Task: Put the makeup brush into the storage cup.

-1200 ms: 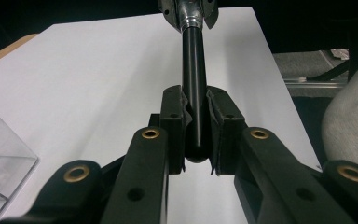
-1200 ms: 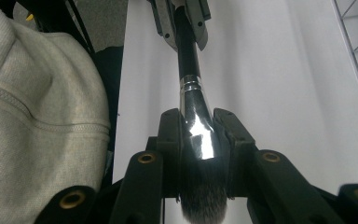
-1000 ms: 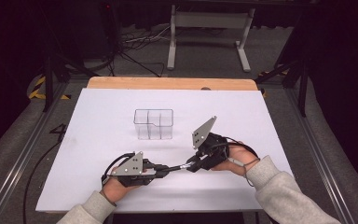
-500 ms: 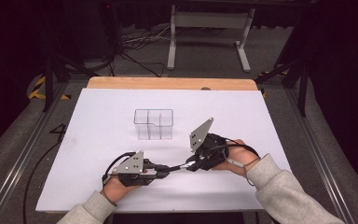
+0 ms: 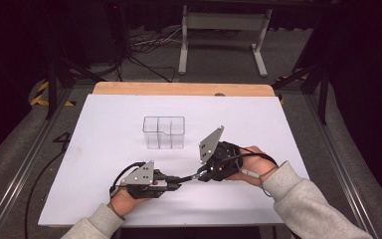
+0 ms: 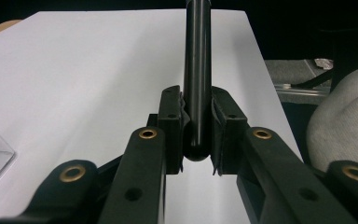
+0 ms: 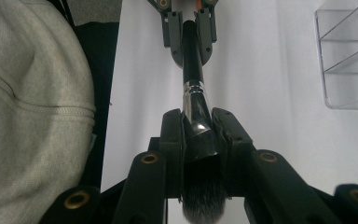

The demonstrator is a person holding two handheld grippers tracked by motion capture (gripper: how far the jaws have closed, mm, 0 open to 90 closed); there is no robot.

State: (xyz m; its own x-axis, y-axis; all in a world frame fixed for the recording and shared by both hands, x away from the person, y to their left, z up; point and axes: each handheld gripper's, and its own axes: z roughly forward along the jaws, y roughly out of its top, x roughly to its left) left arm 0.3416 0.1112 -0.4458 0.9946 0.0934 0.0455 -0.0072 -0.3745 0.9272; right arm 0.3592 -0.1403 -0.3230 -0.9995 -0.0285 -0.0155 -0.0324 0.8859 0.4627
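The white tabletop [image 5: 104,149] carries everything, and its near edge is partly hidden by the person's grey sleeves [image 5: 303,204]. Toward the middle stands a clear plastic organizer [image 5: 164,132] with divided compartments; in the right gripper view it is cut off at the picture's edge, and in the left gripper view a single corner of it shows.

The right gripper [image 5: 205,174], near the front right of the tabletop, is clamped on the shiny ferrule of a makeup brush [image 7: 196,112], with the dark bristles poking back between its jaws. The left gripper [image 5: 176,181], close to the front edge, grips the rounded end of the black handle. The brush spans the short gap between the two grippers just above the tabletop, well short of the organizer. From the high view the brush is hard to tell from the black jaws and cable.

Compared with a second ago, the right gripper and its grey plate sit slightly higher; the left gripper and the organizer are unchanged.
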